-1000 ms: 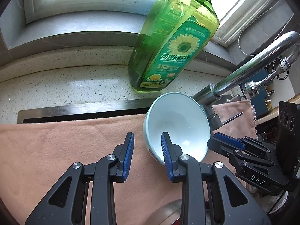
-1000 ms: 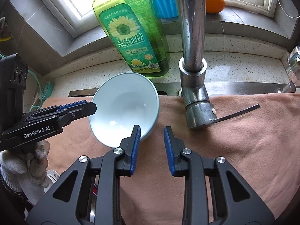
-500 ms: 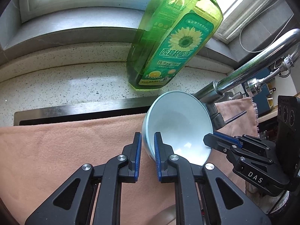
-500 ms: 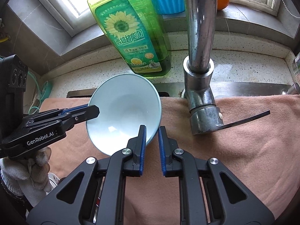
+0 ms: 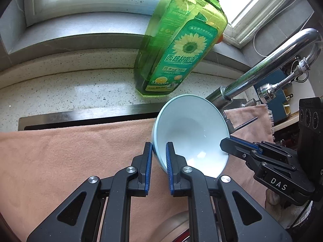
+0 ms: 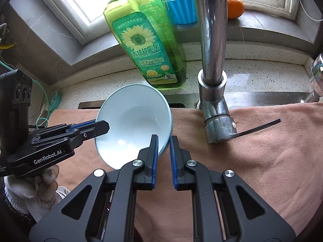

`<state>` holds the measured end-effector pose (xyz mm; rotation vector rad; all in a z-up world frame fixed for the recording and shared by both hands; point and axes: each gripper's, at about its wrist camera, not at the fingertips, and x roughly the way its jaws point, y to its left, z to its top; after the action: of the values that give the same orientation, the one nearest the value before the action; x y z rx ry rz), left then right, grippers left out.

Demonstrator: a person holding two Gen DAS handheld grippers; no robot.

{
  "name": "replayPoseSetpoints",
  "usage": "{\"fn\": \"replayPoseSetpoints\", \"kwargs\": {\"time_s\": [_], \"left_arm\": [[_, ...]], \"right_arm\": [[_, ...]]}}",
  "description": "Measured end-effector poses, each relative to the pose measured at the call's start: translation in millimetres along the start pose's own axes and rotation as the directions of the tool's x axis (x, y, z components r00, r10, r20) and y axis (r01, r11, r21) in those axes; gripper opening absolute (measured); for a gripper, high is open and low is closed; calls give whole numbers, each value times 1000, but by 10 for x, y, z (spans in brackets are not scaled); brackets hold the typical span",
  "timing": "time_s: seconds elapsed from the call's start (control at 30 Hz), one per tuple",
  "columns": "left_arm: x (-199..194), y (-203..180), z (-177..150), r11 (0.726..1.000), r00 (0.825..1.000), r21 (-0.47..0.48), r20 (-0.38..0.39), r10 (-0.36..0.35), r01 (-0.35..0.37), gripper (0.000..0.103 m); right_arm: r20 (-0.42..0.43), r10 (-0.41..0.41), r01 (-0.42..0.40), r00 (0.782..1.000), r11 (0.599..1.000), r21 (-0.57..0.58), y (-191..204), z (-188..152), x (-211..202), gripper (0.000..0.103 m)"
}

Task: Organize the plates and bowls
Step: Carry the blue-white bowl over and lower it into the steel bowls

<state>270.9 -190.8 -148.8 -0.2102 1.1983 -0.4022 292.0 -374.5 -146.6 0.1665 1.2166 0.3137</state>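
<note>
A pale blue bowl [image 5: 193, 133] [image 6: 133, 125] hangs tilted over a pink-brown cloth [image 5: 70, 161], its opening facing both cameras. My left gripper [image 5: 158, 151] is shut on the bowl's left wall, one blue pad inside and one outside. My right gripper [image 6: 164, 143] is shut on the opposite rim in the same way. Each gripper shows in the other's view: the right gripper [image 5: 232, 148] at the bowl's right edge, the left gripper [image 6: 99, 128] at its left edge.
A green detergent bottle [image 5: 177, 46] [image 6: 147, 46] stands on the speckled counter just behind the bowl. A chrome faucet [image 6: 212, 60] with its lever rises right beside it. A blue cup [image 6: 179, 6] and an orange [image 6: 234, 7] sit on the windowsill. A gloved hand [image 6: 26, 189] holds the left gripper.
Both grippers have closed from open onto the bowl's rim, one on each side. The bowl has shifted only slightly between them.
</note>
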Motion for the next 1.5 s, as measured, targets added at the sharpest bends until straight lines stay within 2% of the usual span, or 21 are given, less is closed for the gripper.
{"fn": "replayPoseSetpoints", "kwargs": {"time_s": [0.43, 0.8, 1.17, 1.5], "left_arm": [[-624, -235, -237, 999, 997, 50, 70, -16, 13, 12], [-942, -326, -629, 997, 997, 67, 67, -50, 45, 12], [-1037, -338, -1057, 992, 998, 112, 0, -56, 56, 12], [-942, -303, -1260, 989, 998, 140, -46, -43, 49, 12]], "right_arm": [[70, 30, -27, 997, 999, -38, 194, -185, -684, 12], [105, 19, -11, 994, 997, -70, 460, -538, -1121, 12], [76, -10, 13, 997, 999, -36, 586, -1098, -1135, 12], [26, -35, 35, 999, 999, 4, 579, -1389, -933, 12]]}}
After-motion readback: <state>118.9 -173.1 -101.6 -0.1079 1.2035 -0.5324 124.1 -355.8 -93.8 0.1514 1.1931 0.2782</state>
